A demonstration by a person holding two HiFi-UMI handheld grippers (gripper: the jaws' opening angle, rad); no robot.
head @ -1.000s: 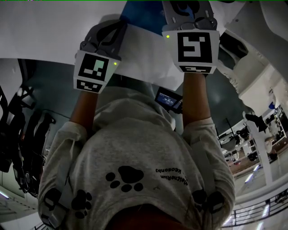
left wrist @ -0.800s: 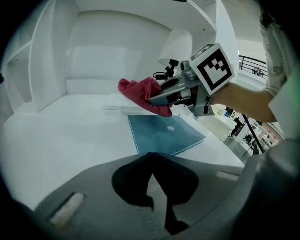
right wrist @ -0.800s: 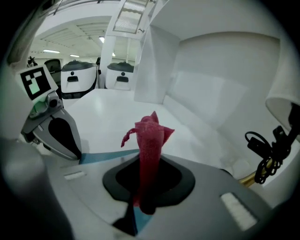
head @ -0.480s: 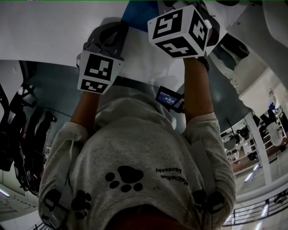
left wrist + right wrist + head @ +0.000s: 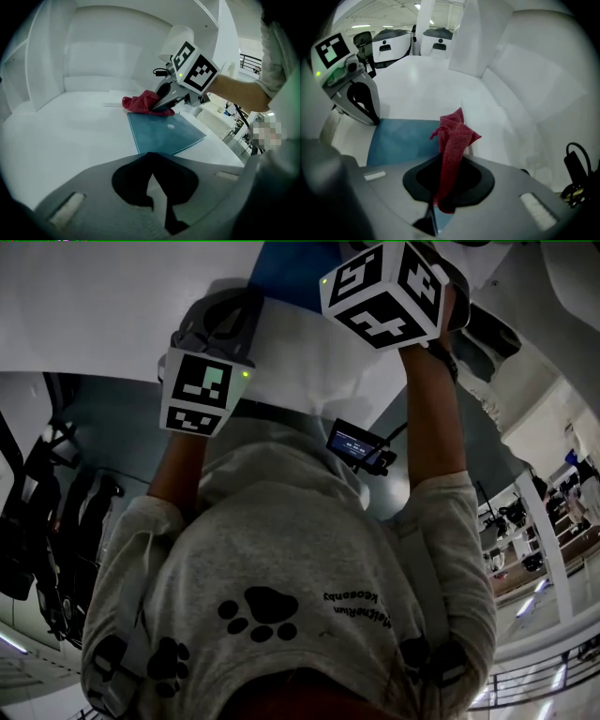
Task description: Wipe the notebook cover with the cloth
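Head view: your left gripper [image 5: 217,315] and right gripper [image 5: 394,282] reach over the white table [image 5: 84,306], with a sliver of blue notebook [image 5: 295,266] between them. Left gripper view: its jaws are pressed together with nothing in them, tips at the notebook's near edge. Right gripper view: its jaws clamp the red cloth [image 5: 452,136] (bunched, standing upright) at the notebook's opposite corner.
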